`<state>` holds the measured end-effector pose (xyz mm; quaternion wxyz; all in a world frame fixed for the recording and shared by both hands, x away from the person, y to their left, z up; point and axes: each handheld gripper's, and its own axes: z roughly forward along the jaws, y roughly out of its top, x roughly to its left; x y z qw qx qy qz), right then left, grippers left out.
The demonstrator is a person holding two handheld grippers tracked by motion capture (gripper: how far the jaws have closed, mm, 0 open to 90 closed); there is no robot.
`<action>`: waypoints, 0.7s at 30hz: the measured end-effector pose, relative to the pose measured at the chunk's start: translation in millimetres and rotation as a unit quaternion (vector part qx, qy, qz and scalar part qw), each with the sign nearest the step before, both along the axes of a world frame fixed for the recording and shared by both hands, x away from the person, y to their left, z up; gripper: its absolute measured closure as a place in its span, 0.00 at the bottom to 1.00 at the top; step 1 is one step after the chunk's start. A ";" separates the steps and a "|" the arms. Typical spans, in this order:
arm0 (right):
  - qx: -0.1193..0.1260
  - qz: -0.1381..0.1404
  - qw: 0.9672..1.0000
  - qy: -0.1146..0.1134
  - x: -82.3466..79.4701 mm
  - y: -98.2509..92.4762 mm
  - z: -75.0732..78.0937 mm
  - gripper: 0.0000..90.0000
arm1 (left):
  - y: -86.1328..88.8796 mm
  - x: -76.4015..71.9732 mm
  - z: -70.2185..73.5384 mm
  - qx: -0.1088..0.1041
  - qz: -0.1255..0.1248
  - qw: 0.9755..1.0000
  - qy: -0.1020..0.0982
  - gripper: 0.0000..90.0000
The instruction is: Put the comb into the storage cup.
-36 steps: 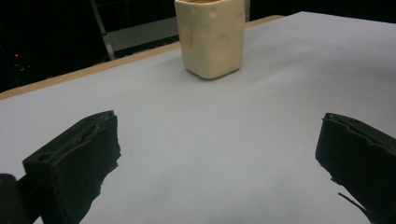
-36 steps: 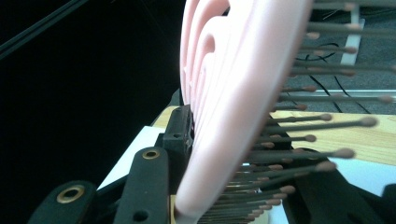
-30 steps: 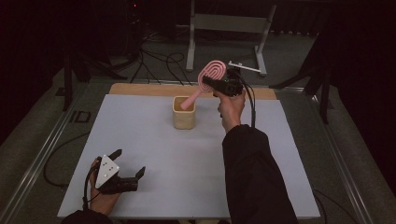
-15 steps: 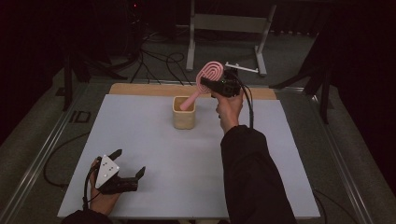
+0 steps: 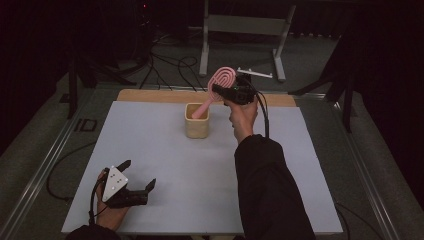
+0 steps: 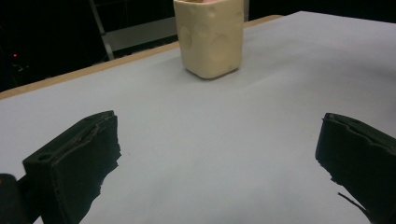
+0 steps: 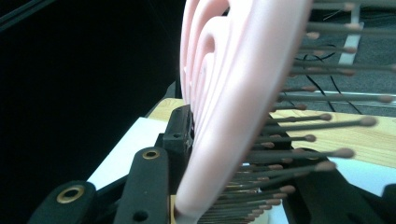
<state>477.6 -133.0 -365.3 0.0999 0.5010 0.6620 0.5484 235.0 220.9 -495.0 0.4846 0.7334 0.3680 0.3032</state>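
A pink hairbrush [image 5: 216,86] leans with its handle inside a cream cup [image 5: 196,120] at the table's far middle. My right gripper [image 5: 219,90] is shut on the brush head, just above and right of the cup. Up close in the right gripper view, the pink brush [image 7: 233,93] with its bristles sits between the black jaws. My left gripper [image 5: 137,181] rests open on the near left of the table, nothing between its fingers. In the left gripper view the cup [image 6: 212,37] stands far ahead of the spread jaws.
A pale grey mat [image 5: 165,165] covers the table, with a wooden strip [image 5: 150,96] along its far edge. A metal stand [image 5: 245,30] and cables [image 5: 165,65] lie on the floor behind. A black cable [image 5: 263,117] trails from the right gripper.
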 end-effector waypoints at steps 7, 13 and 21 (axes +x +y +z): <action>-0.003 0.001 1.000 -0.002 -0.3 2.3 -0.3 0.71 | -0.2 0.0 -0.1 0.001 -0.001 1.000 0.000 0.00; -0.008 0.003 1.000 -0.005 -0.5 5.7 -1.5 0.71 | 0.0 0.1 0.0 0.001 -0.001 1.000 0.000 0.00; -0.009 0.005 1.000 -0.006 -1.0 9.4 -2.7 0.71 | 0.2 0.0 0.1 0.000 -0.001 1.000 0.000 0.00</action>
